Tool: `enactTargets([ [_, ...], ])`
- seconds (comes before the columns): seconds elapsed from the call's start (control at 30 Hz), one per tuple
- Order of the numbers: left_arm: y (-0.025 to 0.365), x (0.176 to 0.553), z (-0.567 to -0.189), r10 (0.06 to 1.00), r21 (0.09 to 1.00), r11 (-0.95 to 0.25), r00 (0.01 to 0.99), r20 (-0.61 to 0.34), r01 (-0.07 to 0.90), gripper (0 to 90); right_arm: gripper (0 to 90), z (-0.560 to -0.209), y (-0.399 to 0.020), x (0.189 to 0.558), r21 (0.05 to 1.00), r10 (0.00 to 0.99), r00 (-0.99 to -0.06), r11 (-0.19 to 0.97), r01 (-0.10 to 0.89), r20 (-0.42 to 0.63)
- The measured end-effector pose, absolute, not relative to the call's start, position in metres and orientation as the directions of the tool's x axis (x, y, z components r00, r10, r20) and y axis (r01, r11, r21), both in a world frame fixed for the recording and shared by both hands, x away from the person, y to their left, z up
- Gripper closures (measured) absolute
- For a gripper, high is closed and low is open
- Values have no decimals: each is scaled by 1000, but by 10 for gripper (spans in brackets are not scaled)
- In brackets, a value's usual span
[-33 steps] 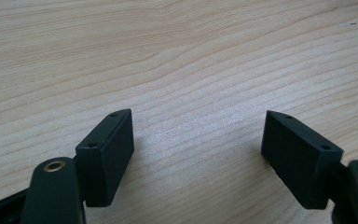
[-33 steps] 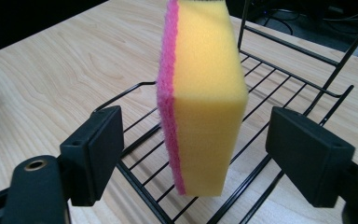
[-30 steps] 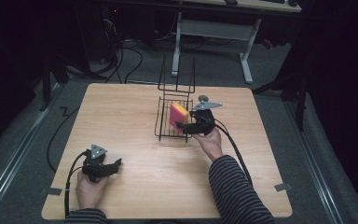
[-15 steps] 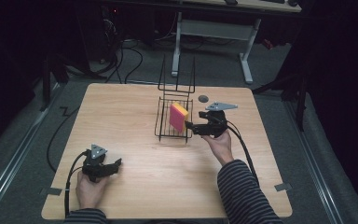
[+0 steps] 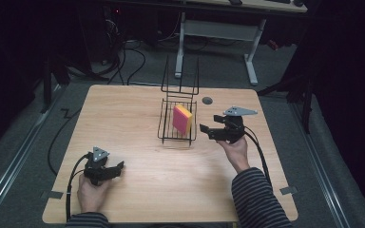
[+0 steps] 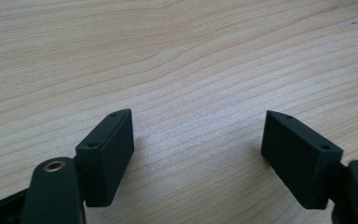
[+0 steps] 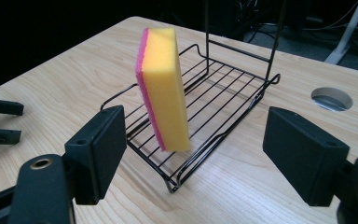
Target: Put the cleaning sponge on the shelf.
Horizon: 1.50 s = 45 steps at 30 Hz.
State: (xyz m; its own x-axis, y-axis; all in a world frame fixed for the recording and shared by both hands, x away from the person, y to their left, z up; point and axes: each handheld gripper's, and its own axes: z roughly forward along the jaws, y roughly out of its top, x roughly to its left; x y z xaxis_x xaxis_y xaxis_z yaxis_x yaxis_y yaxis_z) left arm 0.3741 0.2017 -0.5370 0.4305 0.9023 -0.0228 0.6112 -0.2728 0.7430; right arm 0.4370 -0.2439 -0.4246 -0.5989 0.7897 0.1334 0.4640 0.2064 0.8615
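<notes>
Readable text: none on any surface.
Sponge [image 7: 165, 88]: plain yellow and pink faces, no brand mark or label.
Wire rack [image 7: 223, 100]: bare black wire holding the sponge, no tag.
Table [image 5: 138, 118]: plain wood grain under the wire rack, no stickers, numbers or signs.
Right gripper [image 7: 193, 151]: black jaw blocks facing the wire rack, no lettering.
Left gripper [image 6: 198, 156]: black jaw blocks, no lettering.
</notes>
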Motion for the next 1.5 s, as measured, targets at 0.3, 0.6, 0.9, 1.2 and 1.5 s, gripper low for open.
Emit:
enactTargets([
  [0.3, 202, 374, -537, 902, 743, -274, 431, -22, 611, 258, 232, -425, -260, 428, 872, 804, -574, 162, 461, 155],
  [0.6, 202, 374, -537, 902, 743, -273, 431, -24, 612, 258, 236, -420, -270, 418, 882, 810, -566, 147, 448, 152],
  [0.9, 202, 374, -537, 902, 743, -273, 431, -23, 611, 258, 249, -422, -288, 404, 893, 827, -538, 108, 436, 163],
  [1.2, 201, 374, -537, 902, 742, -276, 431, -19, 611, 258, 249, -427, -305, 392, 896, 843, -507, 70, 438, 181],
  [1.5, 201, 374, -537, 902, 741, -278, 431, -18, 611, 258, 251, -431, -320, 381, 900, 857, -477, 36, 435, 197],
])
